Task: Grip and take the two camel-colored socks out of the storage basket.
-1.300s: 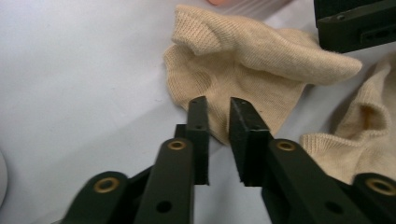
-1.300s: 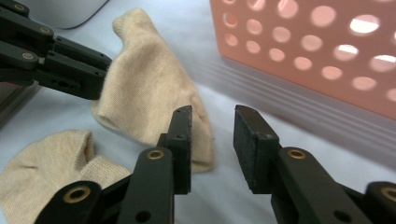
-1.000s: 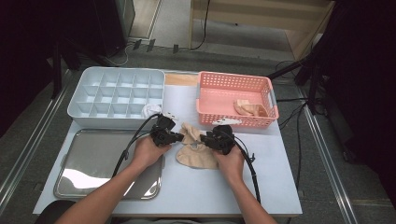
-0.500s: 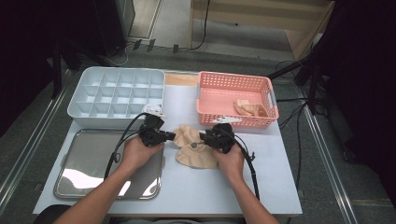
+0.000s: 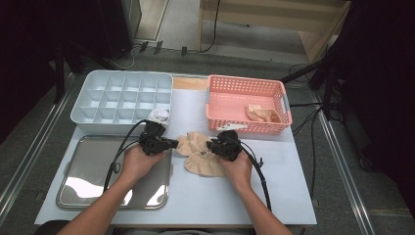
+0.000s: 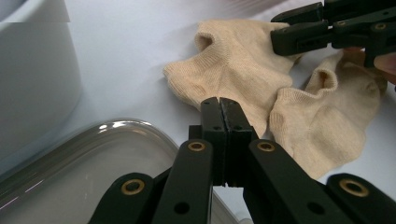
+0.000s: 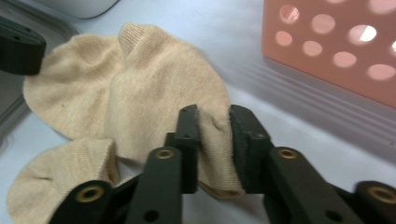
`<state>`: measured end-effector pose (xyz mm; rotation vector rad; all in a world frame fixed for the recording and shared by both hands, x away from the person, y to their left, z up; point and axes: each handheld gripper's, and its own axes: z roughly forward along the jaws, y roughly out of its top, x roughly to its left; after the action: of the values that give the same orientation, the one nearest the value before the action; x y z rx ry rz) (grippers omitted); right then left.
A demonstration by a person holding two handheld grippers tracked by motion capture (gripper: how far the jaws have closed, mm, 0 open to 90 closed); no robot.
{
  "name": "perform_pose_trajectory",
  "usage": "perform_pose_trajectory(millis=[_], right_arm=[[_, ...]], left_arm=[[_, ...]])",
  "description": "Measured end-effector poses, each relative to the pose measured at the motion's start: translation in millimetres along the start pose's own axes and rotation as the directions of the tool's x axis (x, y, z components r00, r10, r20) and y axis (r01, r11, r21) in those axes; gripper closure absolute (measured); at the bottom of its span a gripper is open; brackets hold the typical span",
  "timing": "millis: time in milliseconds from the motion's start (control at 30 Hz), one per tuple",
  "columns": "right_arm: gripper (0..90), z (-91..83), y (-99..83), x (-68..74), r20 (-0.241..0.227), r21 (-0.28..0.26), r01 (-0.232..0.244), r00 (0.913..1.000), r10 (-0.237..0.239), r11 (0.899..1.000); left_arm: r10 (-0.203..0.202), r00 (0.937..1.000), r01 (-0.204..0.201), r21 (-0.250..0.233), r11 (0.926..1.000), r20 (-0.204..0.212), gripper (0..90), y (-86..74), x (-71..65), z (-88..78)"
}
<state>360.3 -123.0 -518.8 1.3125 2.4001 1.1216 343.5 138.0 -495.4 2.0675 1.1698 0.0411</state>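
Two beige socks lie overlapped mid-table: an upper sock (image 5: 193, 143) (image 6: 233, 60) (image 7: 154, 70) and a lower sock (image 5: 203, 164) (image 6: 327, 121) (image 7: 60, 177). My right gripper (image 5: 211, 145) (image 7: 215, 116) has just been closing, and a fold at the upper sock's right end is pinched between its pads. My left gripper (image 5: 172, 143) (image 6: 219, 100) is shut, with its tips at that sock's left edge. No fabric shows between its jaws. Each gripper view also shows the other gripper: the right gripper (image 6: 299, 35) and the left gripper (image 7: 18, 44).
A white compartment box (image 5: 122, 95) stands at the back left. At the back right, a pink basket (image 5: 244, 125) holds another beige sock (image 5: 262, 113). A steel tray (image 5: 88, 176) lies at the front left, under my left hand. The table's front right edge is close.
My left gripper has drawn a little to the left, and the upper sock now lies more spread out between the two grippers. The right hand has stayed in place.
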Motion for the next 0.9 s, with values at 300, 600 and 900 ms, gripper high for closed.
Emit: perform_pose_trajectory(millis=[300, 600, 900], right_arm=[[86.1, -18.0, 4.0, -3.3, 0.025, -0.003, 0.003, 0.9997, -0.003, 1.0], [85.2, -46.8, -0.1, -21.4, 0.085, -0.035, -0.018, 0.9962, 0.021, 0.999], [83.0, -56.9, -14.0, -40.0, 0.131, -0.036, -0.065, 0.9889, 0.069, 0.997]], left_arm=[[0.024, 0.9994, -0.023, -0.009, 0.9997, 0.024, 90.0, 9.5, -9.3, 6.1], [0.066, 0.9957, -0.066, -0.009, 0.9978, 0.065, 90.0, 26.8, -25.5, 19.8], [0.082, 0.9916, -0.084, 0.016, 0.9964, 0.1, 90.0, 39.1, -32.6, 42.9]])
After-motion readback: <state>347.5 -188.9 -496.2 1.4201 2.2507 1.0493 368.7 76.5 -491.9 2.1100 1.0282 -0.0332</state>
